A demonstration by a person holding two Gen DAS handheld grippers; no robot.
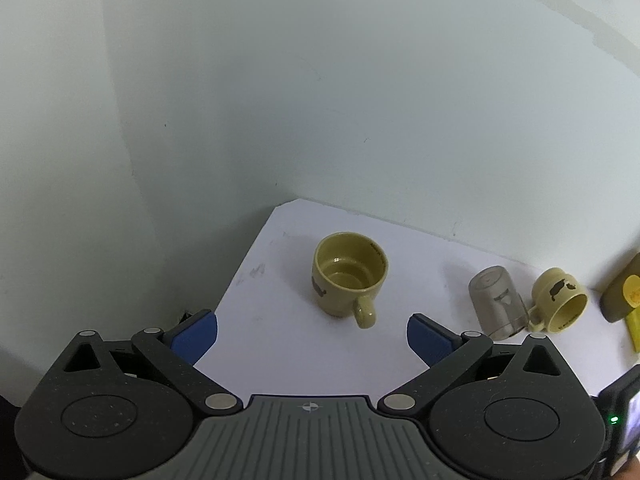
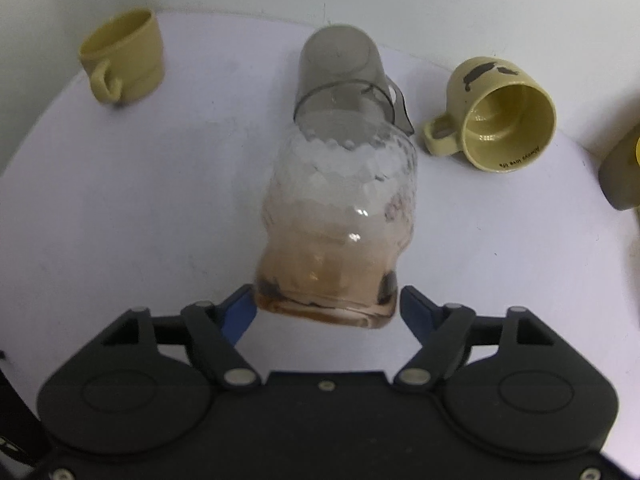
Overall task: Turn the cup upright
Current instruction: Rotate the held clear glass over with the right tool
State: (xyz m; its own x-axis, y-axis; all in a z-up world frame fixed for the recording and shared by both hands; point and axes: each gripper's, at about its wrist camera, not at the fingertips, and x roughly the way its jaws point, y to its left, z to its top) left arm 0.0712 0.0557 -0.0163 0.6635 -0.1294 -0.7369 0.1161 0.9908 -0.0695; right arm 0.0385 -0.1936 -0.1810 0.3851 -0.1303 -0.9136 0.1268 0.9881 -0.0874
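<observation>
On the white tabletop (image 2: 140,200) three cups and a held glass mark the progress, read from left to right. Farthest left stands a yellow mug (image 1: 349,276) (image 2: 122,56), upright with its mouth open to the ceiling and its handle toward the left camera; that one looks finished. The left tongs (image 1: 312,338) hover spread wide in front of it, pinching nothing, so I judge they have no part in the current step. Near the middle a smoky grey cup (image 2: 340,68) (image 1: 498,304) sits upside down, base uppermost, and is yet to be turned. In front of it, in the right wrist view, the right tongs (image 2: 326,312) pinch a clear dimpled glass (image 2: 340,216) with an amber tint at its thick base; the blue pads sit against both sides of that base, and the glass points away from the camera toward the grey cup. Whether its rim touches the tabletop or the grey cup I cannot tell. Just right of the grey cup a second yellow mug (image 2: 500,112) (image 1: 560,300) lies on its side, mouth facing the camera, also not yet righted. At the far right edge a dull olive container (image 2: 622,176) is only partly in view. By my judgement one cup is done, one is in hand, and two remain.
</observation>
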